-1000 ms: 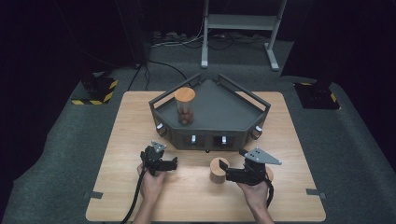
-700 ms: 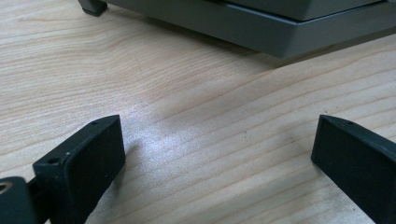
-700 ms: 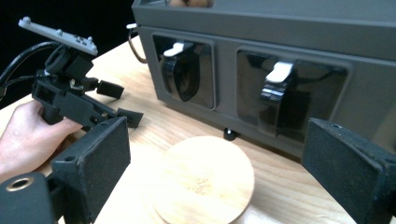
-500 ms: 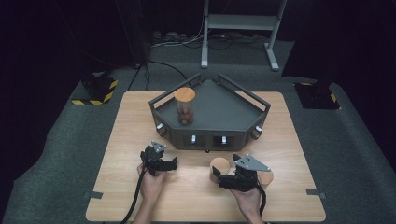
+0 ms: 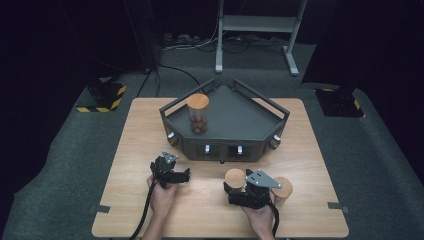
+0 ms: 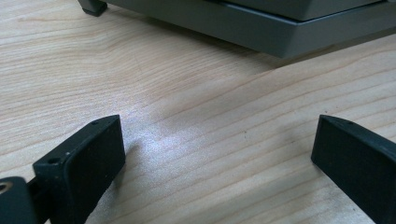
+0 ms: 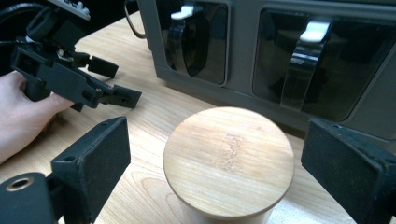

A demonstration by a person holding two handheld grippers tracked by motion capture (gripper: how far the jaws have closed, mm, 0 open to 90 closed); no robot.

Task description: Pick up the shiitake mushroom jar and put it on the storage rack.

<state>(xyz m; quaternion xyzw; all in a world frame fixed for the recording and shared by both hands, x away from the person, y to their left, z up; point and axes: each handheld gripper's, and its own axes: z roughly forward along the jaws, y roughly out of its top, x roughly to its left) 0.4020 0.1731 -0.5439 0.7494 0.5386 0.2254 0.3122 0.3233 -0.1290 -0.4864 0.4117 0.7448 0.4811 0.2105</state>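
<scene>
A jar with a round wooden lid (image 5: pixel 235 178) (image 7: pixel 229 158) stands on the wooden table just in front of the grey tray. My right gripper (image 5: pixel 234 187) (image 7: pixel 219 140) is open, one jaw on each side of this jar, with gaps to the lid. A second wooden-lidded jar (image 5: pixel 283 188) stands right of that hand. A third clear jar (image 5: pixel 198 112), holding brown pieces, stands inside the tray at its left. My left gripper (image 5: pixel 184 175) (image 6: pixel 217 140) (image 7: pixel 109 81) rests open on the table, only bare wood between its jaws.
The grey five-sided tray (image 5: pixel 260 125) (image 7: pixel 243 46) (image 6: pixel 280 32) takes up the table's far middle, with white-handled latches on its front wall. Bare tabletop (image 5: pixel 140 135) lies left of it. Cables trail off the near edge.
My right gripper has shifted left and turned towards the tray, so its jaws now flank the near jar. The second jar at its right has come into sight. The left gripper stayed still.
</scene>
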